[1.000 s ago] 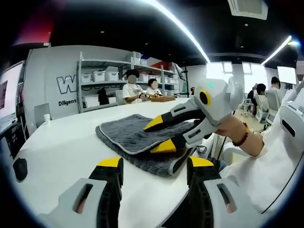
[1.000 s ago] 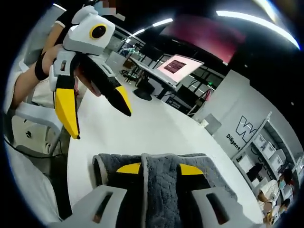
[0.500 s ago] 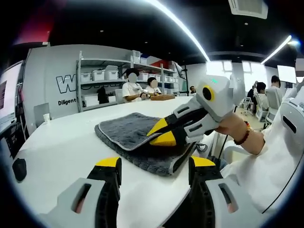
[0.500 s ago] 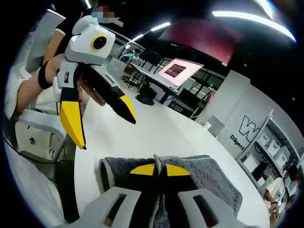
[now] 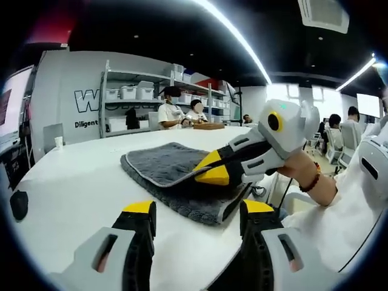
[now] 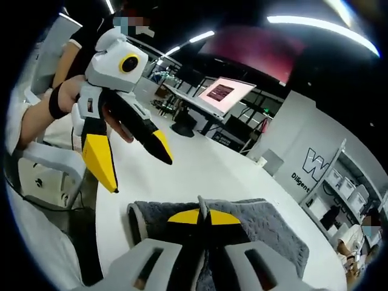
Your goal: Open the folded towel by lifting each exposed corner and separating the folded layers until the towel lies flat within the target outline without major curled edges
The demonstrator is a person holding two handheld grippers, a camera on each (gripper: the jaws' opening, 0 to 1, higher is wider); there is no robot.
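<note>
Two grippers frame what we can see of the folded grey towel [image 5: 176,176], which lies on the white table [image 5: 66,182] near its edge. In the left gripper view, the right gripper [image 5: 213,173] comes in from the side, its yellow-tipped jaws pressed together on the towel's upper layer at the near edge, so that this layer stands raised off the one below. We cannot make out how much cloth sits between the jaws, as the tips cover the pinch itself. The hand [image 5: 297,167] holding it is partly hidden behind the white housing.

The left gripper [image 5: 193,209] sits on our side of the towel, jaws spread wide and holding nothing, just short of the towel's edge.

In the right gripper view, the right gripper [image 6: 204,216] has a thin ridge of towel [image 6: 267,227] rising between its closed tips; the towel's near part is cut off by the gripper body. Beyond the towel, the left gripper [image 6: 136,160] hovers above the table [image 6: 194,170], open. The far shelving [image 5: 142,100] behind the towel is too small to read.
</note>
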